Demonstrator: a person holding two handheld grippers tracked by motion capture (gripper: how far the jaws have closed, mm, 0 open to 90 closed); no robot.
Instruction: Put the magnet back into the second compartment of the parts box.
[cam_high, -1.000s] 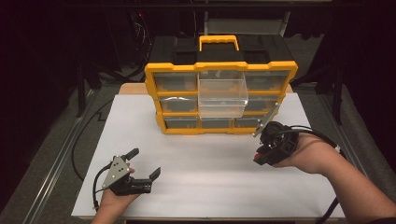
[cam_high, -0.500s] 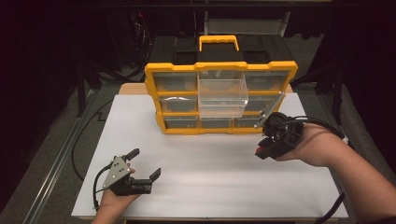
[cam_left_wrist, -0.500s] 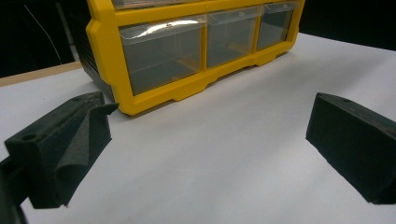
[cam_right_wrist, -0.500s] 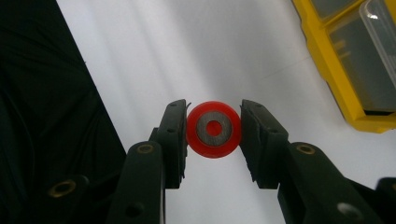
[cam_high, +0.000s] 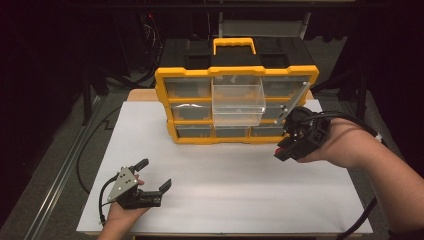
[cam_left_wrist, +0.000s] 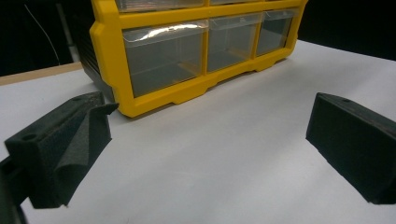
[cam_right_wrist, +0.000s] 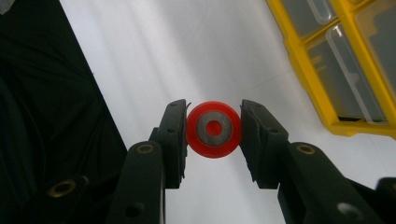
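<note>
L claw (cam_high: 153, 176) agape, R claw (cam_right_wrist: 214, 135) clamped.

I see a white tabletop (cam_high: 240, 200) with a pale wooden edge showing at its far left corner. Around it the room is dark; grey floor (cam_high: 45, 190) lies on both sides, with black cables (cam_high: 87, 145) trailing along the left.

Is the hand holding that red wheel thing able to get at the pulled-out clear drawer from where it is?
Probably yes. The right gripper, shut on the red wheel, hangs beside the yellow organizer, and nothing stands between it and the open-topped clear drawer.
</note>
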